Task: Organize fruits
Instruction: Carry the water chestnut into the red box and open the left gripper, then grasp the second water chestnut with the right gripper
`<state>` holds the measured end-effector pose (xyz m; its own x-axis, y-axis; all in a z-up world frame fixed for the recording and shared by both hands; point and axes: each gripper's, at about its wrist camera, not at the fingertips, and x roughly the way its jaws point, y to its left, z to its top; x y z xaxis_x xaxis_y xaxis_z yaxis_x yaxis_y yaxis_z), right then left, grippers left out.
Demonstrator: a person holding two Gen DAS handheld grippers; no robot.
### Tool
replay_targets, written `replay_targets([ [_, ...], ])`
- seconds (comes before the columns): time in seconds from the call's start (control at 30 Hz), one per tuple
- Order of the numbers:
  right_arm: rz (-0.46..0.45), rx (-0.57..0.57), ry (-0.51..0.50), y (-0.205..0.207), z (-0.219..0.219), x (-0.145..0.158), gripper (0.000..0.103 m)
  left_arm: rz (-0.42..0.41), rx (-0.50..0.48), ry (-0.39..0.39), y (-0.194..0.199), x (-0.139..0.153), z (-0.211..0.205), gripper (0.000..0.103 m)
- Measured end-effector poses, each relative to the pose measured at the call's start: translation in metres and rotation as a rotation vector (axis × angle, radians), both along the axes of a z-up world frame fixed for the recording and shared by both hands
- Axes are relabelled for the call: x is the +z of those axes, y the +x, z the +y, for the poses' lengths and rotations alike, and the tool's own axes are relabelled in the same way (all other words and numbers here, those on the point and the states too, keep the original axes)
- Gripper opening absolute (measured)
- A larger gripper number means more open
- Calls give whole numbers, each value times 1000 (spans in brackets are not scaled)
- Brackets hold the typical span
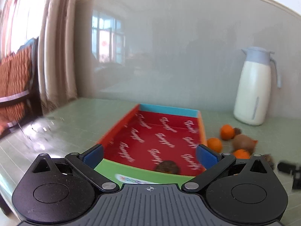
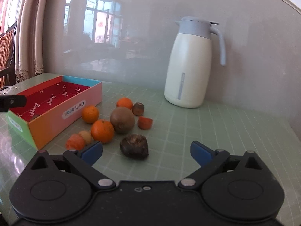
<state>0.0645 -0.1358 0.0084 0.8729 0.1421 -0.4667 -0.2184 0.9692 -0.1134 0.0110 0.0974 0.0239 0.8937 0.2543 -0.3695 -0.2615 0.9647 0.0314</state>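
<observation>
Fruits: 3 oranges (image 2: 102, 130), 1 kiwi (image 2: 122, 119) and a dark fruit (image 2: 134, 148) lie on the counter (image 2: 207, 131) beside the box (image 2: 56, 101); 1 brown fruit (image 1: 167, 166) inside it. Left claw (image 1: 150, 155) released over the box; right claw (image 2: 146, 151) released, empty, near the dark fruit.

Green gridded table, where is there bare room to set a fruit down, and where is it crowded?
The red-lined cardboard box is mostly bare; one dark fruit sits at its near end. The green gridded table is bare right of the dark brown chestnut-like fruit, before the white thermos jug. Crowded: round orange tangerines and fuzzy brown kiwi beside the box.
</observation>
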Motion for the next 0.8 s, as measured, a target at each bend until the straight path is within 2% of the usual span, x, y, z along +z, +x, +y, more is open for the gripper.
replay_targets([
  [0.03,10,-5,-2,7,3,0,98,1,11,11,0,-1,1,103],
  [0.1,51,-4,-6,20,7,-6,89,5,8,-17,1,-1,6,103],
  [0.13,69,3,6,24,8,-9,79,6,12,-28,2,-1,9,103],
  [0.17,82,3,15,27,8,-13,75,8,20,-33,2,-1,11,103],
  [0.4,100,-8,1,32,11,-27,75,24,40,-35,7,-4,19,103],
  [0.57,137,-12,10,41,11,-29,55,34,29,-29,9,-5,17,103],
  [0.63,144,-9,7,43,12,-30,53,33,31,-30,9,-5,17,103],
  [0.7,153,-4,4,45,14,-32,43,33,34,-35,9,-5,18,103],
  [0.8,151,-8,11,46,14,-32,43,37,35,-38,8,-5,20,103],
])
